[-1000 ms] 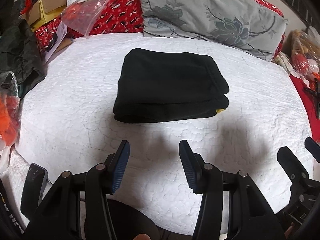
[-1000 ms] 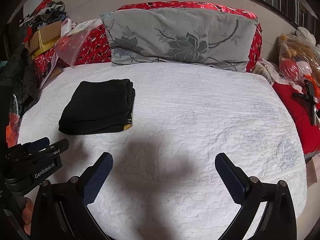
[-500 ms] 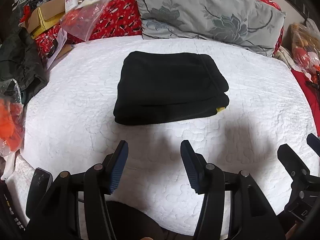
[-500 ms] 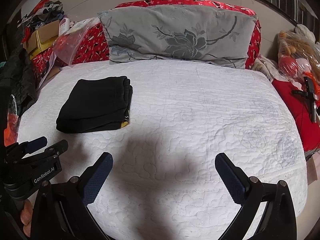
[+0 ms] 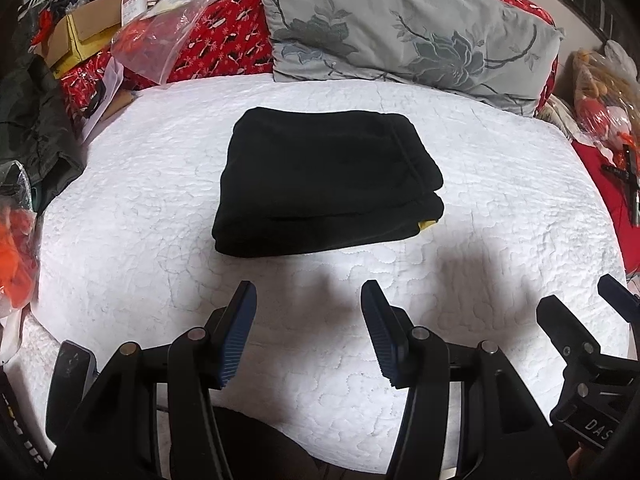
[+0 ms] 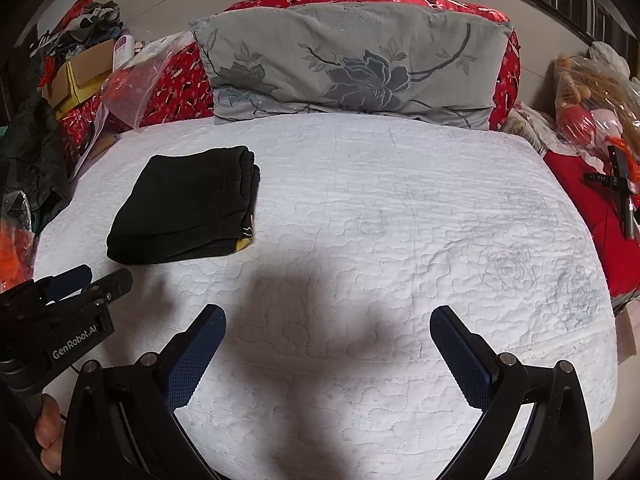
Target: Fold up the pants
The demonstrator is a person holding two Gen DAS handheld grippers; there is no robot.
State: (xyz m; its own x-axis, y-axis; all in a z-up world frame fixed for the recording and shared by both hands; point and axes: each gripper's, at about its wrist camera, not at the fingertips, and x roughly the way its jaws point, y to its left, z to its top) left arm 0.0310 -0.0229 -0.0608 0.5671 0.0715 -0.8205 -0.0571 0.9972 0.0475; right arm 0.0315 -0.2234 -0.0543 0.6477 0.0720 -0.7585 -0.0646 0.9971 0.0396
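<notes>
The black pants (image 5: 324, 184) lie folded into a compact stack on the white quilted bed (image 5: 500, 184), with a yellow tag showing at the stack's near right corner. My left gripper (image 5: 308, 292) hangs open over the quilt just in front of the stack, nothing between its blue pads. In the right wrist view the pants (image 6: 184, 204) sit at the left of the bed (image 6: 400, 208). My right gripper (image 6: 328, 320) is open wide above the bare quilt, well to the right of the pants. The left gripper (image 6: 90, 278) also shows at that view's left edge.
A grey flowered pillow (image 6: 352, 68) leans on a red patterned cushion (image 6: 176, 80) at the head of the bed. Boxes, plastic bags and dark clothing (image 5: 32, 120) crowd the left side. Red fabric, bagged toys (image 6: 592, 92) and a black device lie along the right side.
Both views have tilted down slightly, so the pants sit a little higher in frame. Both grippers stay open and empty. The pants have not moved.
</notes>
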